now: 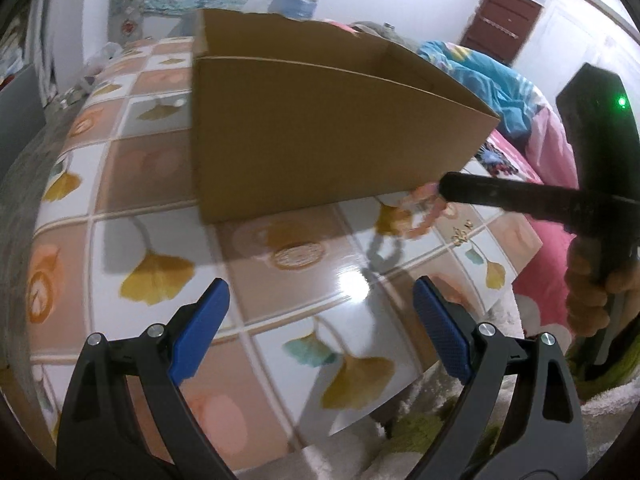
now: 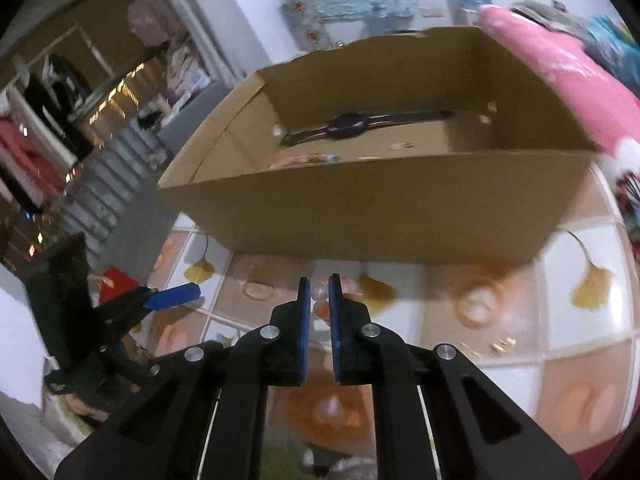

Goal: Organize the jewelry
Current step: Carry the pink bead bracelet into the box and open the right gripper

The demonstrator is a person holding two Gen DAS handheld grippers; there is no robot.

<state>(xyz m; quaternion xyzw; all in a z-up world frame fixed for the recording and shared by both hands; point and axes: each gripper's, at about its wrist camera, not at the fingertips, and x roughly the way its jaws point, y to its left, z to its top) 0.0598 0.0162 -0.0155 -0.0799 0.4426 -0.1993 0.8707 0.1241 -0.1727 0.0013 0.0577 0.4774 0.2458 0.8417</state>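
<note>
While the right gripper point(image 2: 319, 292) pinches a pink bead bracelet point(image 1: 420, 216) just above the table point(image 1: 280, 312), the cardboard box point(image 2: 380, 208) stands directly ahead of its fingertips, rim higher than the load. Left gripper point(image 1: 320, 312) hangs wide, empty, farther from the bracelet.

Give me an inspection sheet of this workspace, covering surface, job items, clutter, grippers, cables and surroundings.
Surface: glossy tabletop with a ginkgo-leaf tile pattern.
Job's things: open brown cardboard box holding a dark wristwatch and small trinkets; pink beaded bracelet; small gold pieces loose on the table.
Clutter: nothing seen besides these.
Grippers: left gripper open, empty; right gripper shut on the bracelet, lifted off the table in front of the box.
Cables: nothing seen.
Surroundings: pink and blue bedding, brown door, hanging clothes.
</note>
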